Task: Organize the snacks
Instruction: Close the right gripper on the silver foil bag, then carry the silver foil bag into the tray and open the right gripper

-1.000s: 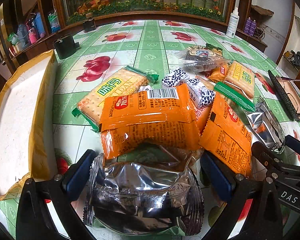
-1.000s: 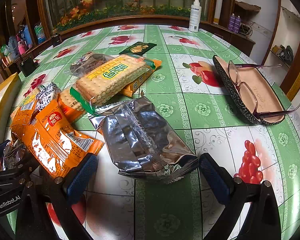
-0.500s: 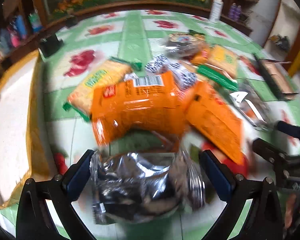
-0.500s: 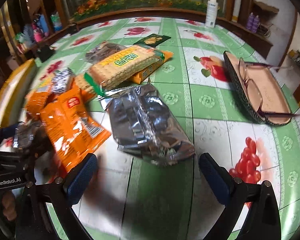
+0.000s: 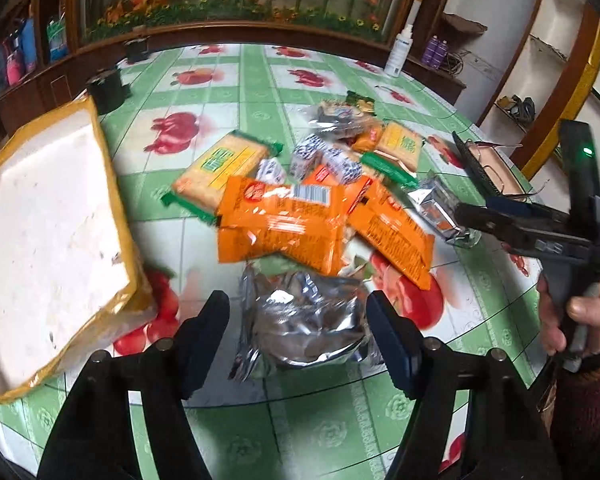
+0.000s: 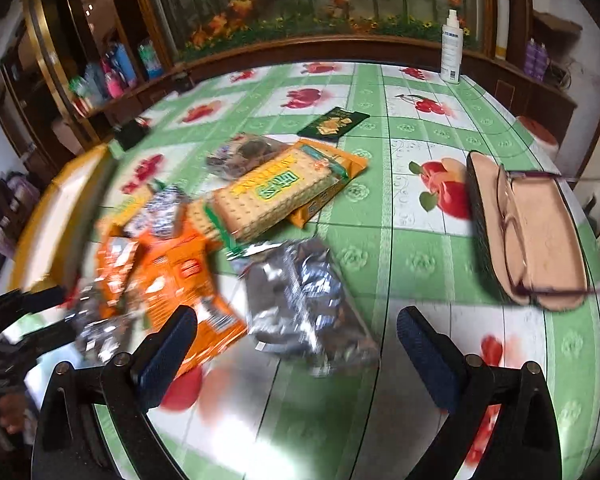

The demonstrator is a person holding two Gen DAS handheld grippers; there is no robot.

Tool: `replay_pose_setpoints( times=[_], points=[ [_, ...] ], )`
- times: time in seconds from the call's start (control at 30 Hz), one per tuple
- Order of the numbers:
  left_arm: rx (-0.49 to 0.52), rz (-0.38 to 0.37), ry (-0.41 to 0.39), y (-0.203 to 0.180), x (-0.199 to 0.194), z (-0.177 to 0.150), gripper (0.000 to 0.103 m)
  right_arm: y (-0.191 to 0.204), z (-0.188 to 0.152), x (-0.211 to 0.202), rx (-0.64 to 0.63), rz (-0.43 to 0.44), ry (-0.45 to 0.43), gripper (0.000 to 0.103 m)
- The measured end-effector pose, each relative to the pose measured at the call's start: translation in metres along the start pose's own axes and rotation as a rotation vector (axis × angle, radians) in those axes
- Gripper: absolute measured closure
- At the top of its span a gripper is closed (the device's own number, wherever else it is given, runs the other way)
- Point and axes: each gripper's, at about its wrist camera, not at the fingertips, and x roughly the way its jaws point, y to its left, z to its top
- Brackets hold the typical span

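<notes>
left claw (image 5: 298, 320) is closing on the crinkly silver snack bag (image 5: 304, 316) sitting right between its pads, not pinched yet, so squeeze slow and centered or the foil slips out.

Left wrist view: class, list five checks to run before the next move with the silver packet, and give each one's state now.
1. Silver packet sits between the left gripper fingers: ok.
2. Grip is firm: cannot tell. The jaws are closing and the picture is blurred.
3. Packet is free of the orange packet: cannot tell, because their edges meet.
4. Tray has bare room: ok.
5. Right gripper is open with its pads pressing nothing: ok.
</notes>
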Motion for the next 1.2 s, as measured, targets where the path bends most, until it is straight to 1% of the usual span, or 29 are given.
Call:
replay_pose_setpoints(
  times=[0.07, 0.1, 0.13, 0.2, 0.23, 0.3, 0.33, 0.37, 0.4, 0.47, 0.5, 0.53, 0.57, 0.67, 0.7, 0.8, 0.93, 1.2],
  points=[
    [0.010, -0.014, 0.024, 0.002, 0.002, -0.003, 0.030, 0.004, 0.004, 0.012, -0.020, -0.006, 0.015, 0.002],
    [0.017, -0.025, 0.035, 0.002, 0.002, -0.006, 0.025, 0.005, 0.005, 0.018, -0.026, -0.013, 0.019, 0.002],
    [0.023, -0.024, 0.036, 0.001, 0.003, -0.007, 0.019, 0.005, 0.005, 0.021, -0.028, -0.024, 0.018, 0.002],
    [0.058, -0.005, 0.042, -0.005, 0.006, -0.008, 0.014, 0.004, 0.006, 0.029, -0.028, -0.020, 0.031, 0.002],
    [0.071, 0.002, 0.047, -0.008, 0.007, -0.008, 0.014, 0.004, 0.006, 0.032, -0.026, -0.018, 0.034, 0.003],
    [0.100, 0.023, 0.062, -0.016, 0.015, -0.008, 0.014, 0.005, 0.004, 0.038, -0.033, -0.027, 0.043, 0.014],
    [0.107, 0.032, 0.071, -0.019, 0.020, -0.008, 0.014, 0.007, 0.003, 0.038, -0.044, -0.054, 0.032, 0.028],
    [0.112, 0.035, 0.078, -0.021, 0.024, -0.007, 0.014, 0.009, 0.001, 0.035, -0.061, -0.087, 0.024, 0.038],
    [0.120, 0.047, 0.084, -0.024, 0.029, -0.007, 0.014, 0.009, 0.001, 0.034, -0.063, -0.091, 0.027, 0.039],
    [0.133, 0.065, 0.083, -0.029, 0.035, -0.008, 0.015, 0.004, -0.002, 0.029, -0.038, -0.065, 0.027, 0.039],
    [0.149, 0.077, 0.072, -0.032, 0.036, -0.009, 0.019, 0.002, -0.005, 0.026, -0.027, -0.061, 0.023, 0.039],
    [0.162, 0.089, 0.063, -0.034, 0.036, -0.010, 0.022, 0.001, -0.008, 0.022, -0.018, -0.057, 0.019, 0.039],
    [0.170, 0.091, 0.059, -0.035, 0.036, -0.011, 0.022, -0.001, -0.012, 0.017, 0.003, -0.037, 0.011, 0.039],
    [0.168, 0.078, 0.047, -0.034, 0.034, -0.012, 0.024, -0.002, -0.023, 0.004, 0.041, 0.013, -0.012, 0.039],
    [0.166, 0.070, 0.043, -0.033, 0.033, -0.012, 0.027, -0.001, -0.027, 0.000, 0.049, 0.022, -0.022, 0.039],
    [0.154, 0.036, 0.037, -0.032, 0.028, -0.012, 0.028, 0.002, -0.035, -0.005, 0.075, 0.056, -0.038, 0.039],
    [0.158, 0.016, 0.017, -0.034, 0.018, -0.011, 0.028, 0.011, -0.039, -0.008, 0.070, 0.062, -0.050, 0.039],
    [0.122, -0.017, -0.039, -0.026, -0.008, -0.004, 0.028, 0.025, -0.035, -0.022, 0.051, 0.088, -0.079, 0.039]
  ],
)
